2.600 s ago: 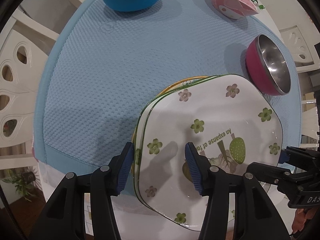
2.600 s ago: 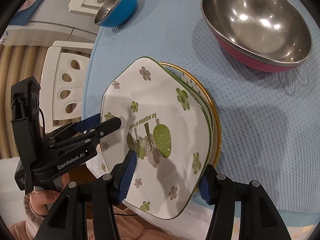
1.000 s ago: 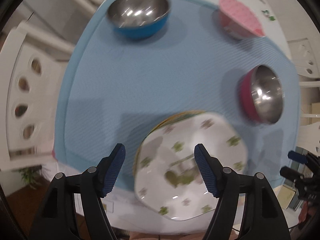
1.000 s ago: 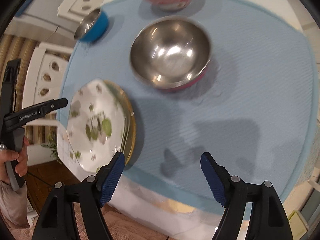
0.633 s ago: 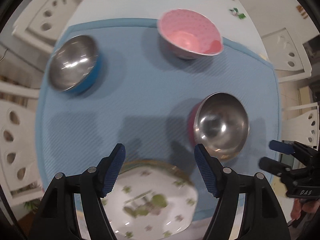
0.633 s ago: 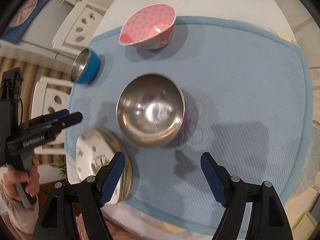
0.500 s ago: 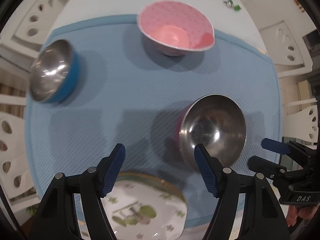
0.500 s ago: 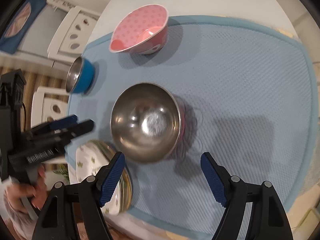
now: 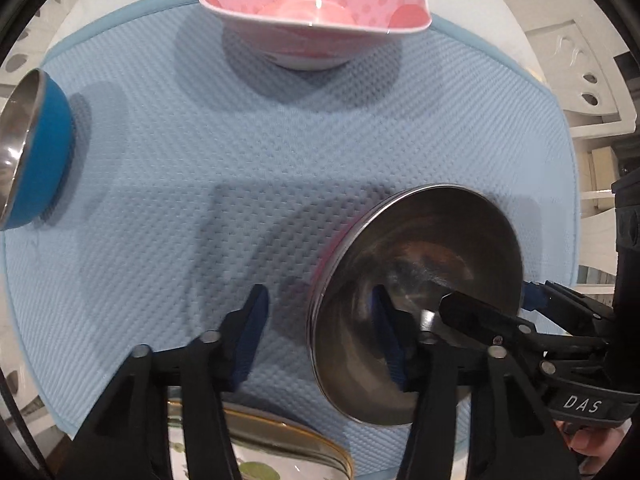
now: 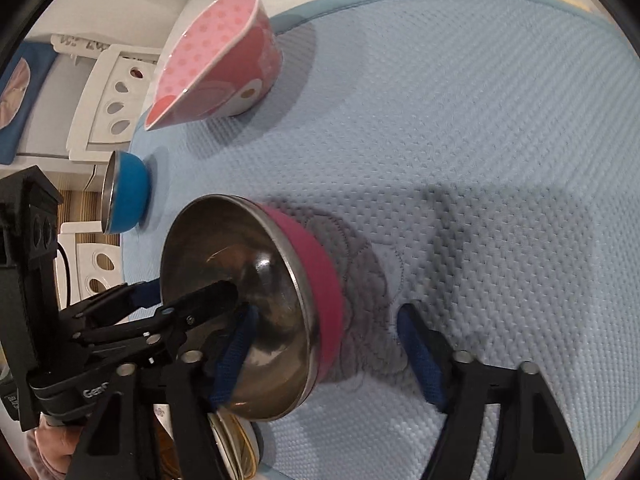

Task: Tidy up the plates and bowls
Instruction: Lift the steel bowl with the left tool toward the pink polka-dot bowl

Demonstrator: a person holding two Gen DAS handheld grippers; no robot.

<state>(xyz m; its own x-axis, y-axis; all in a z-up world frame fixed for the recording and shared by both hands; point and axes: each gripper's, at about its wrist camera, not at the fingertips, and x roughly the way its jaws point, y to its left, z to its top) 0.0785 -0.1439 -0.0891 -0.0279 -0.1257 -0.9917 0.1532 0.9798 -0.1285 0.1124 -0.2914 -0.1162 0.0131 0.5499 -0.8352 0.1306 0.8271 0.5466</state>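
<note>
A steel bowl with a magenta outside (image 9: 416, 264) (image 10: 320, 280) sits on the blue mat. My left gripper (image 9: 320, 328) is open and straddles its left rim, one finger inside the bowl and one outside. My right gripper (image 10: 324, 344) is open and straddles its right rim the same way. A pink dotted bowl (image 9: 312, 12) (image 10: 216, 60) stands at the far side. A steel bowl with a blue outside (image 9: 32, 148) (image 10: 124, 192) stands at the left. The stack of plates (image 9: 280, 452) (image 10: 232, 440) lies at the near edge, mostly hidden.
The blue mat (image 9: 200, 140) (image 10: 480, 120) covers a round white table. White chairs (image 9: 580, 64) (image 10: 108, 96) stand around it. Each gripper shows in the other's view, the right one (image 9: 520, 320) and the left one (image 10: 132, 316).
Both grippers have come down from high above the table and closed in on the magenta steel bowl. Each now has one finger inside it. The plates have dropped to the frame's bottom edge.
</note>
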